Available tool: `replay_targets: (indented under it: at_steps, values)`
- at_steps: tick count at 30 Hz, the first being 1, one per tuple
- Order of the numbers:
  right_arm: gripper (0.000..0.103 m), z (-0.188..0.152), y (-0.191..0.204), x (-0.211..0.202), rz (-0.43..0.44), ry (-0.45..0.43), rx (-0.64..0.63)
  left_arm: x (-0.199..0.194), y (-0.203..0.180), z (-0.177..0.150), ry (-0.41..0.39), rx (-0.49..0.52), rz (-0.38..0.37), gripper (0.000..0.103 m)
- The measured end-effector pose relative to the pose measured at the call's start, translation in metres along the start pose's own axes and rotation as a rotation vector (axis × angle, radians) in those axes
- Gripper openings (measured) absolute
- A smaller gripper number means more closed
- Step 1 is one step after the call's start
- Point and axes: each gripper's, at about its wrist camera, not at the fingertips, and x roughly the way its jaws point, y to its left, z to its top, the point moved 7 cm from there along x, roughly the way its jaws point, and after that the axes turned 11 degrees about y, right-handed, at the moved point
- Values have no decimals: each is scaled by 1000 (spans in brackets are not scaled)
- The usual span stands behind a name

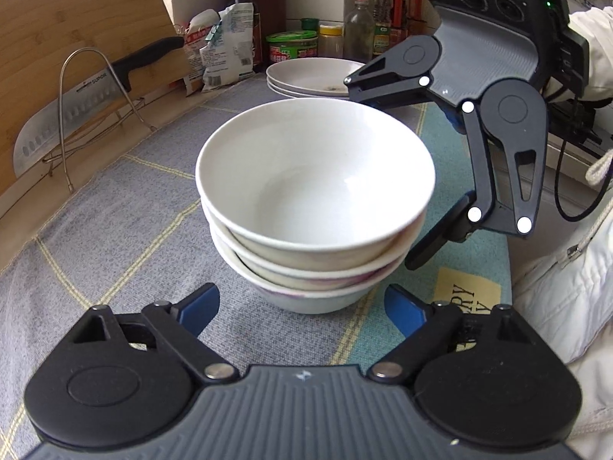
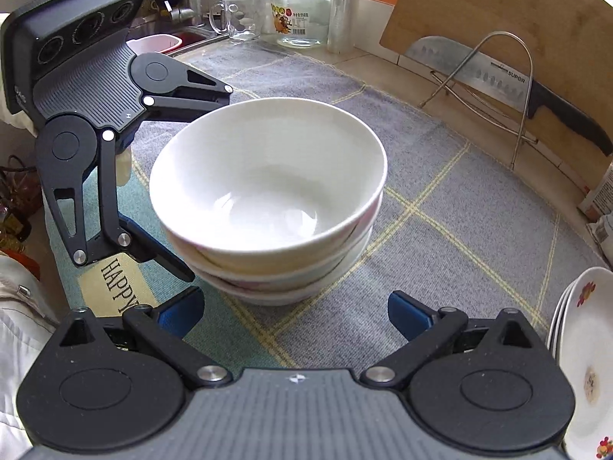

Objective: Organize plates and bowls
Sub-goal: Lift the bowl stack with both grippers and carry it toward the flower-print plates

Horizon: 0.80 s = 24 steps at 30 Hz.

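Note:
Three white bowls [image 1: 314, 199] [image 2: 268, 191] sit nested in a stack on a grey checked mat [image 1: 115, 230] [image 2: 479, 230]. My left gripper [image 1: 304, 308] [image 2: 210, 183] is open; its blue pads [image 1: 203, 306] stand either side of the bottom bowl without pressing on it. From the opposite side my right gripper [image 2: 295, 311] [image 1: 379, 172] is also open, its fingers spread around the stack and nothing gripped. A stack of white plates [image 1: 314, 76] [image 2: 586, 345] with a flower print lies beyond the bowls in the left wrist view, and at the lower right edge of the right wrist view.
A wooden cutting board [image 1: 76, 38] [image 2: 498, 11] leans on the wall with a cleaver [image 1: 76, 115] [image 2: 498, 76] on a wire rack. Sauce bottles and jars [image 1: 360, 27], a food packet [image 1: 222, 50], a glass mug [image 2: 237, 15], a glass jar [image 2: 300, 15] and a sink [image 2: 172, 42] line the counter's back. A white sleeve [image 1: 567, 287] is at the right.

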Motion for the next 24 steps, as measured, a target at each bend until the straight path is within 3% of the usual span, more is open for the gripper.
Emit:
replay_targets:
  at_steps: [11, 24]
  values:
    - [98, 16, 6, 4, 42, 19, -112, -2, -4, 9, 13, 82, -48, 84]
    - [90, 16, 7, 8, 69, 62, -171, 1, -1, 15, 36, 129, -93, 85]
